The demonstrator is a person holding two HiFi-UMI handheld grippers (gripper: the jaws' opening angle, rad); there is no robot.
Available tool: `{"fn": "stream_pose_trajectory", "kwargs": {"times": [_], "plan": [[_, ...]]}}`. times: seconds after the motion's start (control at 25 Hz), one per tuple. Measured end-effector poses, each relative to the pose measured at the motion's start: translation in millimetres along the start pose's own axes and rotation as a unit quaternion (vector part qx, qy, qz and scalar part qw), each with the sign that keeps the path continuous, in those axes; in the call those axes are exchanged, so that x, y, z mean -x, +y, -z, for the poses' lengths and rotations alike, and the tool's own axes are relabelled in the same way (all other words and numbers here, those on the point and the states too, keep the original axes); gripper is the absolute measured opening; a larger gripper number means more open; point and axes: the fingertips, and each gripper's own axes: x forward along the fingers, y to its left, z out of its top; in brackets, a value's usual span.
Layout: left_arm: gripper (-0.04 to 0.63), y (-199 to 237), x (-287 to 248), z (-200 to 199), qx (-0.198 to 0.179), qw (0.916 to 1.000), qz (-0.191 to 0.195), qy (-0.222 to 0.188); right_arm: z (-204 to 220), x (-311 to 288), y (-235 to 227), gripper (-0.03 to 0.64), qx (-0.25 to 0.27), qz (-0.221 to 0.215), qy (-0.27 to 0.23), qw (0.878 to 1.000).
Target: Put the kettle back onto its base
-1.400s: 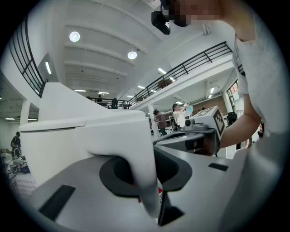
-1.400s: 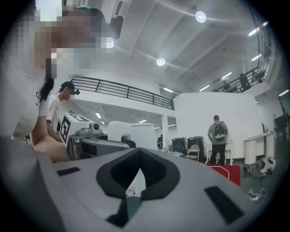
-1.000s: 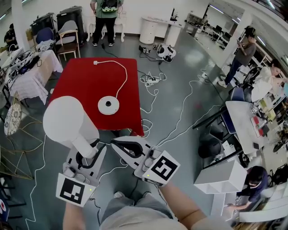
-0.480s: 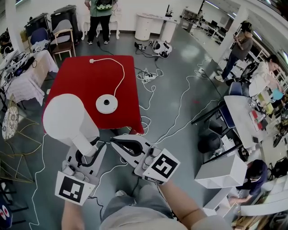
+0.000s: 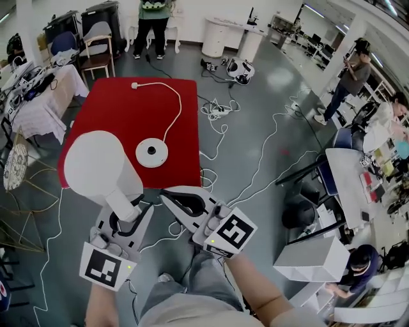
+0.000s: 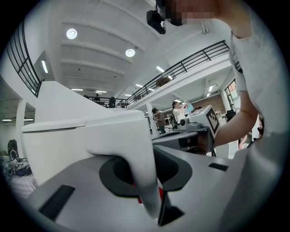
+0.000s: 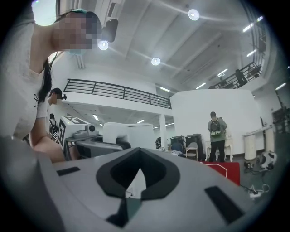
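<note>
A white kettle (image 5: 96, 167) hangs in the air over the near left corner of the red table (image 5: 121, 112). My left gripper (image 5: 130, 212) is shut on the kettle's handle (image 6: 141, 172), which stands between the pads in the left gripper view. The round white base (image 5: 152, 153) lies on the table, just right of and beyond the kettle, with its cord (image 5: 171, 108) running to the far edge. My right gripper (image 5: 170, 198) floats beside the left one, in front of the table's near edge, shut and holding nothing. The kettle (image 7: 129, 135) shows at the left in the right gripper view.
Loose cables (image 5: 217, 115) lie on the floor right of the table. A cluttered table (image 5: 38, 96) and a chair (image 5: 96, 48) stand at the left. A person (image 5: 153, 16) stands beyond the table, and others are by the desks (image 5: 348, 172) at the right.
Both grippers have moved a little forward toward the red table, the kettle along with the left one. Neither grip has changed.
</note>
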Motion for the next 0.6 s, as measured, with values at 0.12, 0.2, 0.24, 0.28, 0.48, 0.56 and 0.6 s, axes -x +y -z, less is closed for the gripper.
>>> {"fn": "stream_pose_trajectory", "kwargs": {"times": [0.12, 0.2, 0.24, 0.28, 0.48, 0.56, 0.6], "plan": [[0.080, 3.8, -22.1, -3.0, 0.007, 0.9998, -0.020, 0.006, -3.8, 0.9, -21.6, 0.008, 0.000, -0.026, 0.001, 1.000], [0.080, 5.4, -38.9, -5.7, 0.010, 0.9992, -0.037, 0.005, -6.2, 3.8, -35.8, 0.008, 0.002, -0.048, 0.003, 0.999], [0.080, 5.9, -47.0, -7.1, 0.013, 0.9988, -0.047, 0.004, -7.4, 5.7, -42.5, 0.008, 0.004, -0.059, 0.005, 0.998], [0.080, 6.4, -54.7, -8.3, 0.016, 0.9983, -0.056, 0.005, -9.0, 7.8, -49.2, 0.008, 0.006, -0.070, 0.006, 0.998], [0.080, 8.4, -90.8, -14.9, 0.021, 0.9948, -0.100, 0.008, -17.0, 19.3, -82.9, 0.008, 0.010, -0.113, 0.007, 0.994], [0.080, 8.7, -102.5, -15.0, 0.023, 0.9932, -0.114, 0.009, -17.0, 24.3, -94.6, 0.008, 0.010, -0.126, 0.006, 0.992], [0.080, 8.5, -107.6, -14.5, 0.024, 0.9925, -0.120, 0.010, -16.6, 26.9, -99.9, 0.008, 0.009, -0.132, 0.005, 0.991]]}}
